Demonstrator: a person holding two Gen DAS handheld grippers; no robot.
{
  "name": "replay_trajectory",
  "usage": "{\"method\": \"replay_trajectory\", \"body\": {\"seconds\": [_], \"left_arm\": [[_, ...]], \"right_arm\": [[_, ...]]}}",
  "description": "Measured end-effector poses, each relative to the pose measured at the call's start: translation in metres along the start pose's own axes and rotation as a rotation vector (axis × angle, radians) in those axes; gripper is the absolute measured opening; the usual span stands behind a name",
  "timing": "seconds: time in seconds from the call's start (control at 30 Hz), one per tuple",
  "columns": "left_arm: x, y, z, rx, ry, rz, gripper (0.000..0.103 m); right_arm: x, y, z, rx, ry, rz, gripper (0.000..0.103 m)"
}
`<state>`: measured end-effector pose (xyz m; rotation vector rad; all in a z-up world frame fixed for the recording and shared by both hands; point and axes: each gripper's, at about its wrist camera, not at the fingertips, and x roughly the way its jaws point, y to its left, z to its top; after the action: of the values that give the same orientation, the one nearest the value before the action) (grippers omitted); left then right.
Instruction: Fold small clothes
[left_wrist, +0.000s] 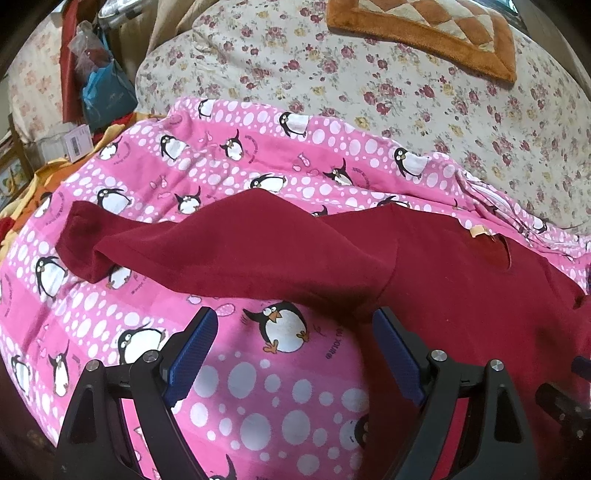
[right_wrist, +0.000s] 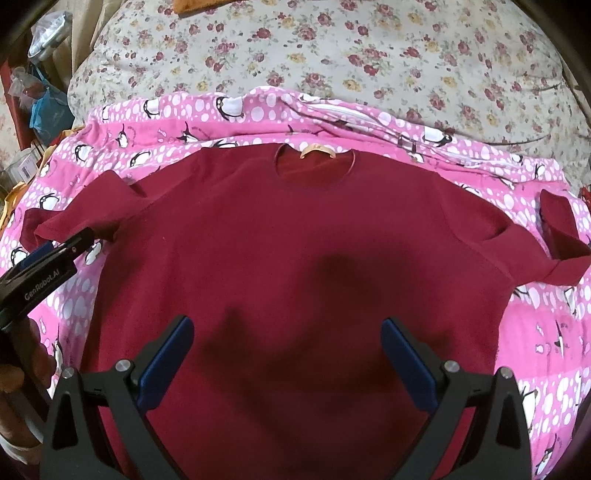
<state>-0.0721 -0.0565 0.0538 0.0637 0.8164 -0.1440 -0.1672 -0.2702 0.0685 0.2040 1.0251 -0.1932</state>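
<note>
1. The dark red T-shirt (right_wrist: 295, 240) lies spread flat, front side down or up I cannot tell, on a pink penguin-print sheet (right_wrist: 535, 332), its neckline (right_wrist: 314, 162) at the far side with a small tan label showing inside it
2. Both short sleeves stick out sideways; the left sleeve (left_wrist: 155, 240) runs out over the pink sheet towards the left, and the right sleeve (right_wrist: 554, 240) has its end turned up and creased
3. The left gripper (left_wrist: 295, 325) hangs over the near left side of the shirt with its jaws apart and nothing between them; one blue pad is over the pink sheet, the other just over the shirt's side edge below the sleeve
4. The right gripper (right_wrist: 288, 332) hovers above the near middle of the shirt body, jaws likewise spread wide and empty, its shadow falling on the cloth
5. By my reading, no fold has been made: the shirt is laid out and the folding itself has not begun
6. The next move probably calls for pinching one side, likely the left sleeve or the side edge near it, and carrying it across towards the middle, with the cloth kept flat so it does not bunch
7. The turned-up right sleeve may want smoothing first
</note>
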Motion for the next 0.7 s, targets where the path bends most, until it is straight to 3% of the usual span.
{"method": "replay_trajectory", "body": {"seconds": [0.43,0.7], "left_arm": [[-0.001,0.001,0.001,-0.009,-0.006,0.015,0.068],[-0.003,0.014,0.005,-0.032,-0.015,0.064,0.068]], "right_arm": [[0.003,0.006,0.0,-0.018,0.01,0.0,0.103],[0.004,0.005,0.001,-0.015,0.01,0.006,0.103]]}}
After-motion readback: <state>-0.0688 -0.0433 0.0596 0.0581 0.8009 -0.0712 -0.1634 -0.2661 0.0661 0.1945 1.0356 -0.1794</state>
